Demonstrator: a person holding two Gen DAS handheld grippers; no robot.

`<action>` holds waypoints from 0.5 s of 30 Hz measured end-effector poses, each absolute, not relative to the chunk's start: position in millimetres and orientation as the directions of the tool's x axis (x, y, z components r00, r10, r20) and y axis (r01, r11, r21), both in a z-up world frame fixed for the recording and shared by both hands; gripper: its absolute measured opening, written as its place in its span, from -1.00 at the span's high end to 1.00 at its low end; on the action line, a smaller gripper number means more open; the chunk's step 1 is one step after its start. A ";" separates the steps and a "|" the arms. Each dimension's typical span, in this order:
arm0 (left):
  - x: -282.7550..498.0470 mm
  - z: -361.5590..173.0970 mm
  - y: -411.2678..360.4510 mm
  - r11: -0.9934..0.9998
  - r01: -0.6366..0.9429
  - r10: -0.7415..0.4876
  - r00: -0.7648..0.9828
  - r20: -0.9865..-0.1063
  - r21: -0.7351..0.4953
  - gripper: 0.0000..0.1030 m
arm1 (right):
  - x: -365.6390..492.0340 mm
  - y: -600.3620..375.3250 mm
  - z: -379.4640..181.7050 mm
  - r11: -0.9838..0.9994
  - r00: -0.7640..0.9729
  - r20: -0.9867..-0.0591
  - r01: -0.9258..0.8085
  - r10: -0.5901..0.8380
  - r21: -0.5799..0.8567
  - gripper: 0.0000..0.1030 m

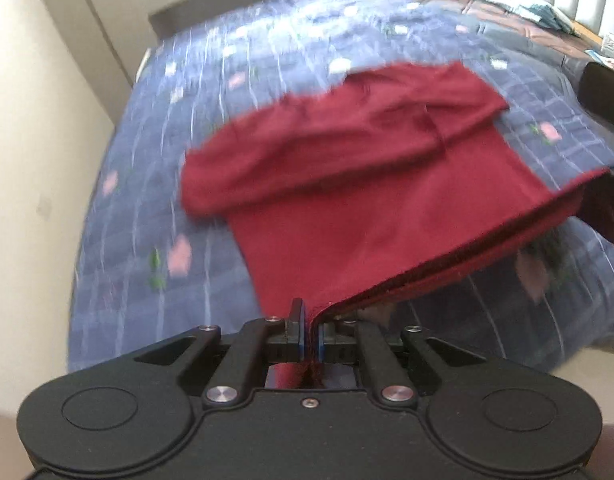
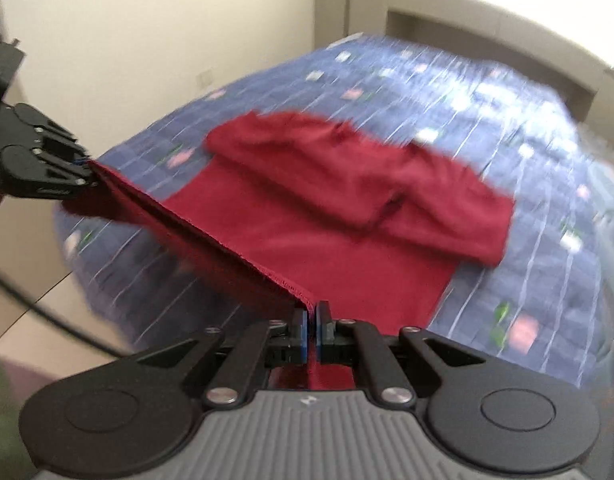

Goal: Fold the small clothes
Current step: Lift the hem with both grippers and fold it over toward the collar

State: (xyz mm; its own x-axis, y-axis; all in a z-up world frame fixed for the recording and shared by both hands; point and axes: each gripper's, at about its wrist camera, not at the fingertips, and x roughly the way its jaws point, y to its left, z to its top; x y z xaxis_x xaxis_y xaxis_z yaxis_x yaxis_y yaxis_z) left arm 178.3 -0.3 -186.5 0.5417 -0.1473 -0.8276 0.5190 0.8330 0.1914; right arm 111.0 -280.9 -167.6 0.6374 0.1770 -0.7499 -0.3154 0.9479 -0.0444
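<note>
Spread over the blue bedcover [image 1: 155,184], a red garment [image 1: 367,200] lies sleeves-folded; its near hem is pinched by the clamped left gripper [image 1: 310,326] and right gripper [image 2: 311,322]; the lengthwise fold seems left.

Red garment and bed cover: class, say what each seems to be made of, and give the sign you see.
Red garment: a soft knit, probably cotton jersey, matte; it drapes limply and shows a stitched hem where both tongs pinch it. Bed cover: woven or quilted cloth, likely cotton, matte blue with a printed grid and pink flowers; blur hides the weave.
</note>
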 end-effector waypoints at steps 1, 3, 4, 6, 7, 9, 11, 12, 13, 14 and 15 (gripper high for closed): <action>187.1 -181.4 -4.7 0.823 0.531 -0.160 0.556 -0.816 0.201 0.89 | 124.6 -284.4 -165.6 0.954 0.659 -0.735 -0.295 0.159 -0.058 0.91; 211.0 -173.9 -12.3 0.811 0.546 -0.183 0.580 -0.793 0.212 0.89 | 152.3 -289.9 -162.8 0.961 0.693 -0.709 -0.265 0.130 -0.083 0.91; 225.1 -171.3 -16.1 0.805 0.553 -0.198 0.591 -0.782 0.214 0.89 | 167.3 -292.0 -162.9 0.962 0.704 -0.701 -0.255 0.114 -0.100 0.91; 255.2 -169.9 -23.9 0.804 0.555 -0.213 0.605 -0.767 0.215 0.88 | 198.4 -295.4 -166.5 0.961 0.714 -0.695 -0.245 0.088 -0.130 0.91; 270.1 -170.9 -28.1 0.807 0.549 -0.208 0.607 -0.767 0.216 0.88 | 214.1 -296.7 -169.1 0.959 0.717 -0.693 -0.245 0.079 -0.145 0.91; 305.4 -174.6 -35.1 0.824 0.531 -0.201 0.601 -0.774 0.199 0.88 | 247.5 -298.6 -174.4 0.950 0.721 -0.691 -0.248 0.049 -0.191 0.91; 344.1 -179.9 -36.4 0.848 0.505 -0.198 0.582 -0.789 0.160 0.88 | 277.1 -299.8 -178.4 0.943 0.725 -0.689 -0.244 0.023 -0.225 0.91; 360.6 -181.4 -35.6 0.859 0.494 -0.203 0.572 -0.795 0.137 0.88 | 290.9 -298.8 -181.7 0.943 0.724 -0.689 -0.240 0.015 -0.231 0.91; 376.3 -183.2 -35.2 0.867 0.484 -0.206 0.563 -0.801 0.118 0.87 | 305.5 -300.1 -182.8 0.944 0.722 -0.691 -0.235 0.011 -0.230 0.91; 391.8 -185.5 -35.1 0.874 0.474 -0.203 0.556 -0.806 0.107 0.87 | 321.4 -300.2 -184.4 0.947 0.722 -0.692 -0.228 0.007 -0.228 0.91; 407.7 -187.3 -35.5 0.879 0.466 -0.203 0.552 -0.809 0.097 0.87 | 333.8 -300.9 -185.9 0.948 0.722 -0.692 -0.219 -0.002 -0.231 0.91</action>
State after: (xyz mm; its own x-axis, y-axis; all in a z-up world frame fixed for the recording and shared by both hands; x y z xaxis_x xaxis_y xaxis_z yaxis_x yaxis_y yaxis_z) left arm 407.7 -35.5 -187.3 0.5519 -0.2031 -0.8088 0.4659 0.8795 0.0972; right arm 333.8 -300.9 -185.9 0.7215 -0.0019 -0.6924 -0.2188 0.9482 -0.2305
